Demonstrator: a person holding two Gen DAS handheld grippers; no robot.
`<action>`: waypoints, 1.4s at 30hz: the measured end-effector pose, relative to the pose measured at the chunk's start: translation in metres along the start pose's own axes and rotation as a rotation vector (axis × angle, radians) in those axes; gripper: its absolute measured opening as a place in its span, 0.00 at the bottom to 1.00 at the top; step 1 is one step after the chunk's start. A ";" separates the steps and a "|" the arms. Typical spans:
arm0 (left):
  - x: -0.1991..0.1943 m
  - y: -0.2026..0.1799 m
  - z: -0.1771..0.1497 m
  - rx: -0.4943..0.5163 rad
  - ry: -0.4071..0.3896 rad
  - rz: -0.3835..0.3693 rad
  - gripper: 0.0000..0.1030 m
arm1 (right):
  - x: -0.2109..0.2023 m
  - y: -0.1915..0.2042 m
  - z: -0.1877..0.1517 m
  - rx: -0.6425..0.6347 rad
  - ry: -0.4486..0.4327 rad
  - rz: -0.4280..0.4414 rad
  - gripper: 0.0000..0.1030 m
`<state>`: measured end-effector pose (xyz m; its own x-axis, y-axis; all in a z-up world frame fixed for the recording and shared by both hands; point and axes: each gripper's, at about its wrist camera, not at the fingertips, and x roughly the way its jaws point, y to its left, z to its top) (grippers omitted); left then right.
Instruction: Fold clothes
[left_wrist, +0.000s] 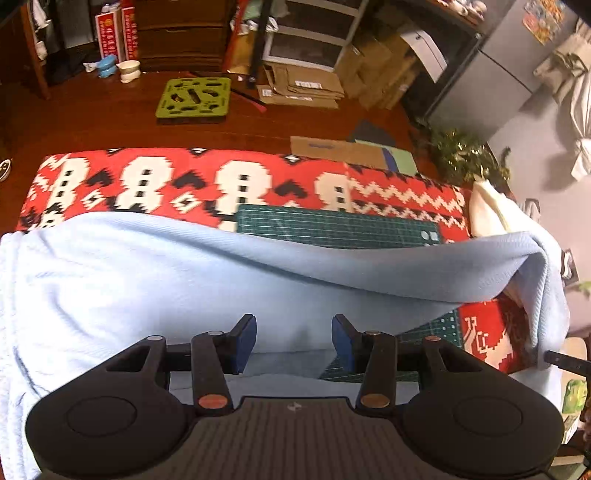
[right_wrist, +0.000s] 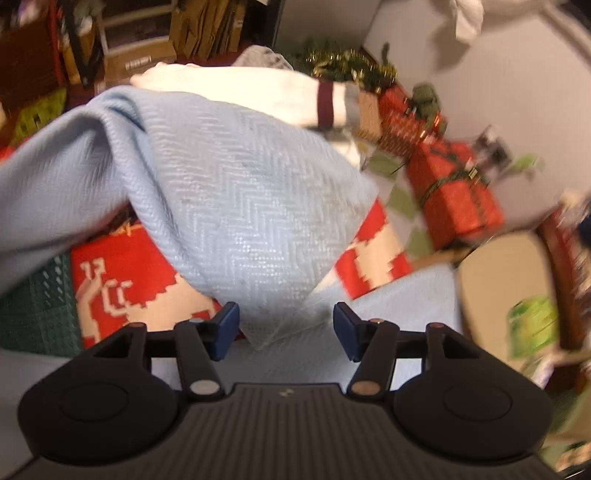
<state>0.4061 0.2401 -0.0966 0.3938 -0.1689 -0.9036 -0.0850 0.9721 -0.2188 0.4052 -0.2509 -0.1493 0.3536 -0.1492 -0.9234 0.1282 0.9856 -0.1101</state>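
Note:
A light blue knitted garment (left_wrist: 184, 280) lies across the red patterned cover (left_wrist: 184, 177), with its right part raised and draped in a fold (left_wrist: 532, 266). In the right wrist view the same blue garment (right_wrist: 236, 199) hangs in front of me, its lower corner dipping between the fingers. My left gripper (left_wrist: 293, 341) is open just over the garment's near edge, nothing between its blue pads (left_wrist: 245, 341). My right gripper (right_wrist: 286, 330) is open, its pads (right_wrist: 225, 328) apart around the hanging corner without pinching it. The right wrist view is blurred.
A dark green cutting mat (left_wrist: 332, 225) lies on the red cover under the garment. A cream garment (right_wrist: 240, 88) sits beyond the blue one. Red gift boxes (right_wrist: 454, 192), a round stool (right_wrist: 502, 291), cardboard boxes (left_wrist: 306, 88) and a green tray (left_wrist: 194, 98) stand around.

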 end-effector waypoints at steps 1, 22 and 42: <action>0.001 -0.003 0.001 0.003 0.003 0.002 0.43 | 0.004 -0.006 0.000 0.030 0.002 0.034 0.58; 0.004 -0.031 0.031 0.018 -0.050 -0.015 0.43 | -0.123 -0.100 0.197 0.124 -0.491 0.213 0.08; 0.007 0.027 0.009 -0.220 0.011 0.018 0.44 | -0.020 -0.187 0.119 0.492 -0.229 0.074 0.60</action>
<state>0.4145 0.2665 -0.1056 0.3803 -0.1549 -0.9118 -0.2904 0.9160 -0.2767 0.4846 -0.4413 -0.0669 0.5639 -0.1484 -0.8124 0.4941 0.8488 0.1880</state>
